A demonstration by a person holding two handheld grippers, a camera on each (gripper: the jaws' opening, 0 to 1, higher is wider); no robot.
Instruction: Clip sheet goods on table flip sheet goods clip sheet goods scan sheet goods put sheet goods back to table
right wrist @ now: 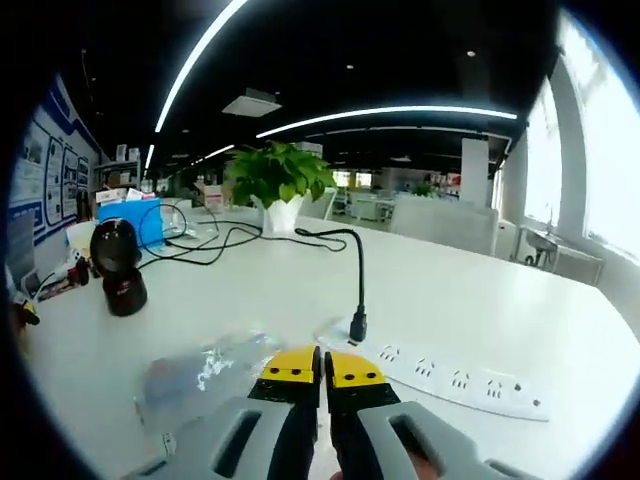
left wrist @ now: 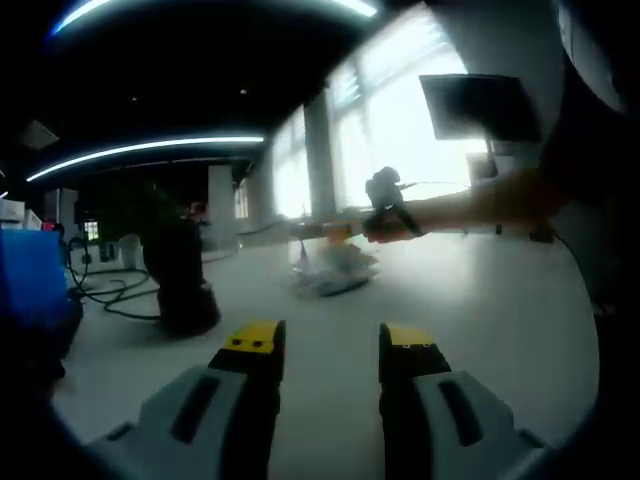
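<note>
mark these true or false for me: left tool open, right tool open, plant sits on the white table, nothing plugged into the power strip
1. The left tool is open. True.
2. The right tool is open. False: its jaws are together, though any grip on the clear sheet goods beside them cannot be judged.
3. A potted plant stands on the white table. True.
4. The power strip has nothing plugged in. False: a black cable is plugged into it.

Low over shared table [left wrist: 480, 300]; opposite headings
</note>
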